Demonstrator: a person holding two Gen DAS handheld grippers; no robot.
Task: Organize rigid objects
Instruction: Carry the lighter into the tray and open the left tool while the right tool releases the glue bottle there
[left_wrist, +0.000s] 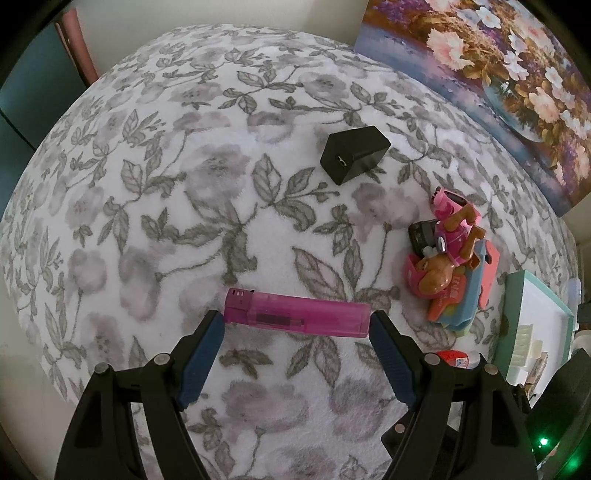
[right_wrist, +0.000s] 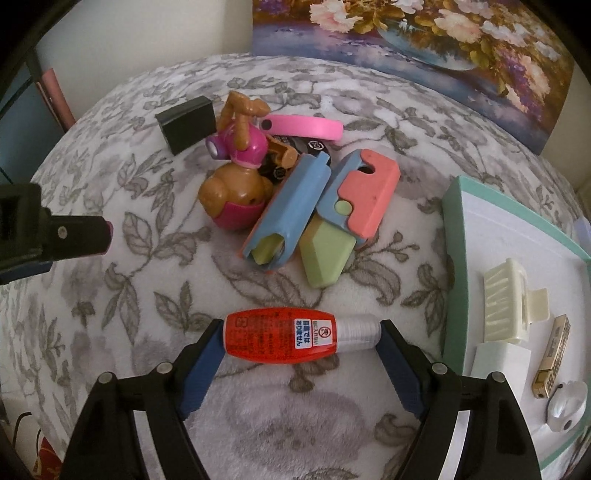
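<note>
On a floral fleece blanket (left_wrist: 184, 184), the left gripper (left_wrist: 297, 321) clamps a pink lighter (left_wrist: 295, 312) end to end. Right of the lighter, the right gripper (right_wrist: 301, 336) pinches a red glue bottle (right_wrist: 284, 334) lengthwise, just left of a mint-rimmed tray (right_wrist: 452, 221). Beyond the lighter lies a black charger (left_wrist: 352, 153).

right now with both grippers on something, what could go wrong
The left gripper spans the pink lighter end to end, so it may pivot or slip out when lifted. The right gripper's fingers pinch the red bottle on its rounded base and narrow clear cap; it could squirt free onto the blanket.
</note>
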